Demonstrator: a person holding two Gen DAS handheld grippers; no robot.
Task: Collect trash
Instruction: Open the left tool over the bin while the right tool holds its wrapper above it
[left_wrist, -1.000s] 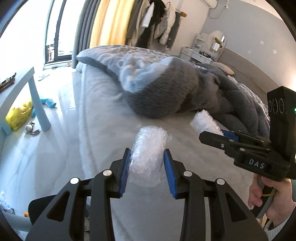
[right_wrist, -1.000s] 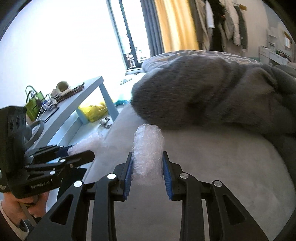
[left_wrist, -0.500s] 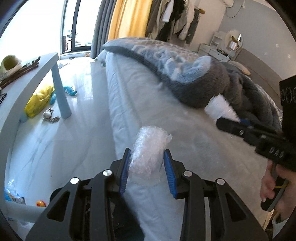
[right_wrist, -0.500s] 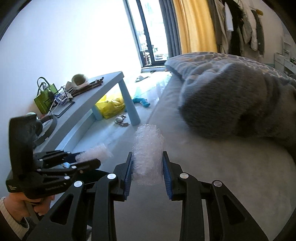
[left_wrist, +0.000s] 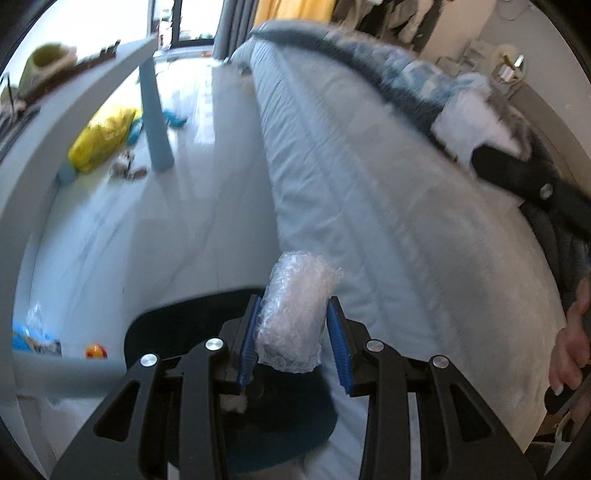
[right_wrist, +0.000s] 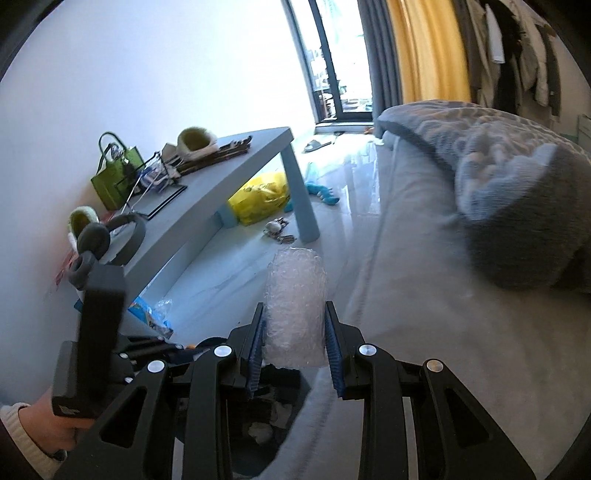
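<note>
Open floor (right_wrist: 236, 266) between bed (right_wrist: 424, 295) and table (right_wrist: 207, 199)

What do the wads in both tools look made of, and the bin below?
Both wads: clear bubble wrap, judging by the crinkly, glossy, bubbled film. Bin: dark, smooth-rimmed, probably plastic; motion blur leaves that open.

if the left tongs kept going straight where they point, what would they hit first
Probably the dark bin just below the left tongs, which grip a bubble wrap roll over its opening beside the bed. Depth is unclear.
</note>
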